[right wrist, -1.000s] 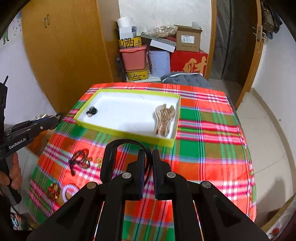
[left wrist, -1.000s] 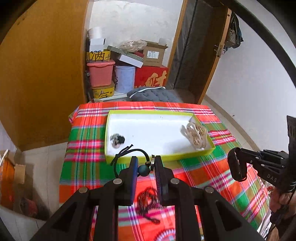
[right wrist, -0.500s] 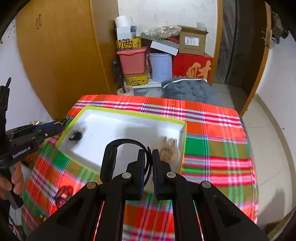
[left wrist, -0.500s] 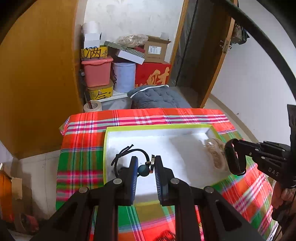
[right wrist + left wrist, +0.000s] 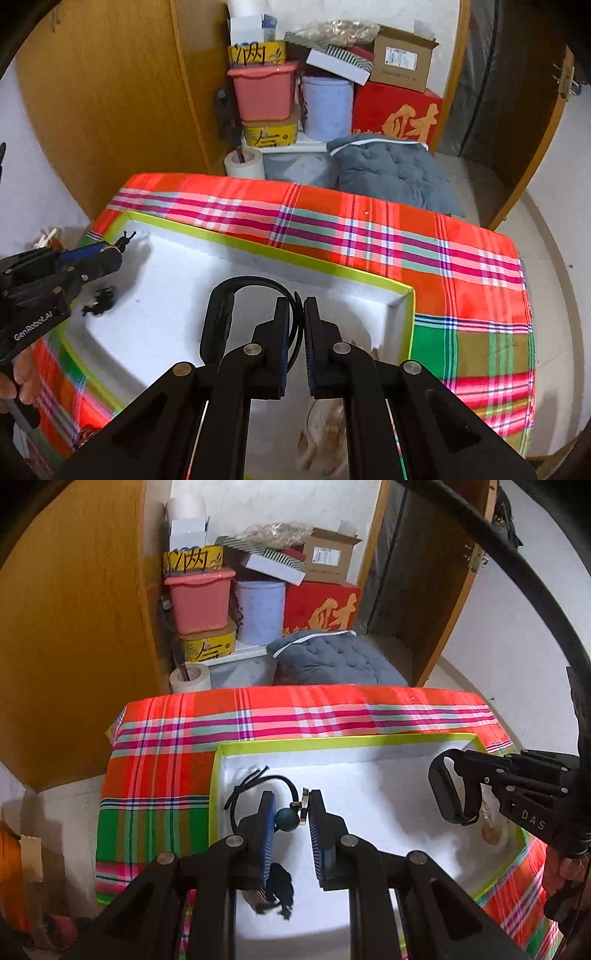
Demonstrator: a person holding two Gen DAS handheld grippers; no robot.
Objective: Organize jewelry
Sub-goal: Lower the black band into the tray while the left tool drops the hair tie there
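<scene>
My left gripper (image 5: 291, 819) is shut on a black cord bracelet with a dark teal bead (image 5: 287, 819) and holds it over the left part of the white tray with a lime-green rim (image 5: 332, 740). A small dark jewelry piece (image 5: 280, 888) lies in the tray below it. My right gripper (image 5: 297, 334) is shut on a black wristband (image 5: 221, 317) and holds it over the tray's right part (image 5: 332, 269). The wristband also shows in the left wrist view (image 5: 448, 794). Beige jewelry (image 5: 325, 439) lies in the tray below the right gripper.
The tray sits on a table under a red, green and pink plaid cloth (image 5: 295, 709). Behind the table stand stacked boxes and bins (image 5: 258, 590), a grey cushion (image 5: 332, 661) and a tape roll (image 5: 190, 677). A wooden cabinet (image 5: 74, 609) is at the left.
Both grippers have moved forward from over the cloth to over the tray, each still holding its piece. The tray's far rim is now near.
</scene>
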